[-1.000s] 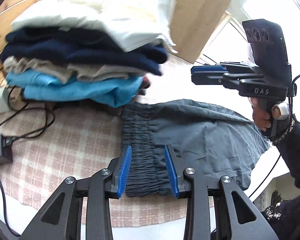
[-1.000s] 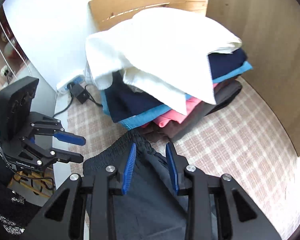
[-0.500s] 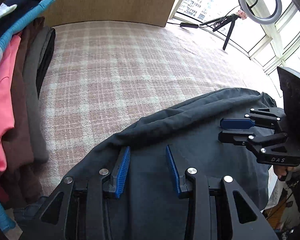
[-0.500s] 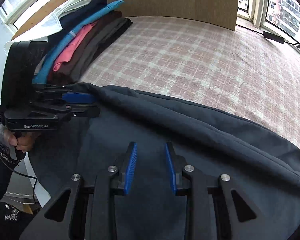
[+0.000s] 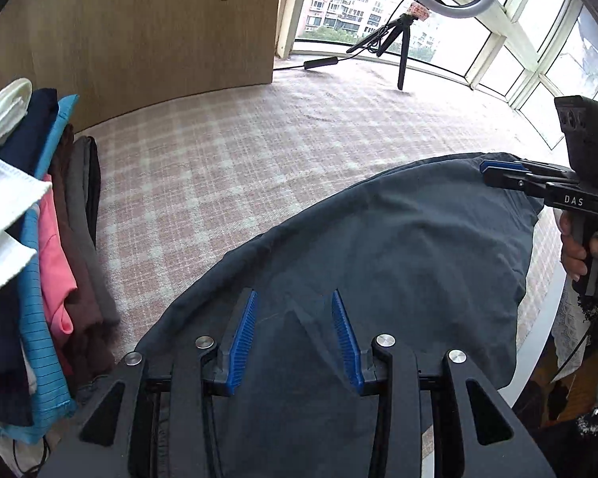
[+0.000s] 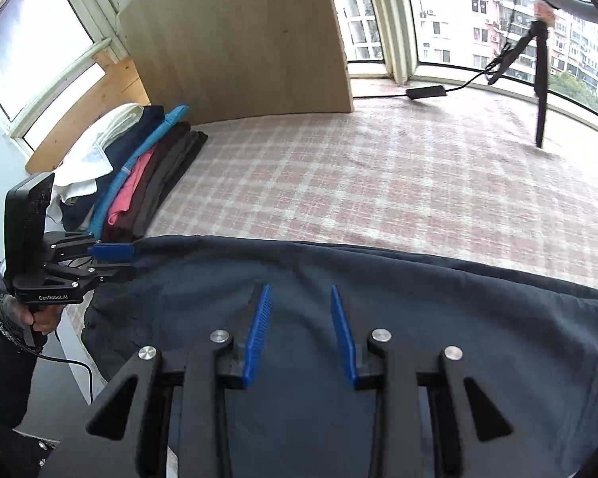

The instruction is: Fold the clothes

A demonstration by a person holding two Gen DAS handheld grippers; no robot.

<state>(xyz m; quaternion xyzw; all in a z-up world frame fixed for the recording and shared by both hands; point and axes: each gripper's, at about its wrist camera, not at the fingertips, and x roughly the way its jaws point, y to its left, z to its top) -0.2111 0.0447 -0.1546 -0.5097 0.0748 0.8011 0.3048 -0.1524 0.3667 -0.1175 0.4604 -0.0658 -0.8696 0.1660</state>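
A dark grey-blue garment (image 5: 418, 247) lies spread over the near part of the plaid-covered surface (image 5: 259, 139). My left gripper (image 5: 294, 294) hovers open just above its left part, with nothing between the blue pads. My right gripper (image 6: 299, 288) is open over the garment (image 6: 418, 318) further right, also holding nothing. In the left wrist view the right gripper (image 5: 483, 173) reaches in side-on at the garment's far right edge, held by a hand. In the right wrist view the left gripper (image 6: 133, 263) sits at the garment's left edge.
A stack of folded clothes (image 5: 48, 259) in white, navy, blue, pink, brown and grey stands at the left (image 6: 139, 175). A wooden board (image 5: 139, 32) rises behind it. A ring light on a tripod (image 5: 402, 40) and a cable stand by the windows.
Both views have swung from the clothes stack and the garment's waistband to its spread body. Over the last half second both grippers tilted up, and the right one moved further right.
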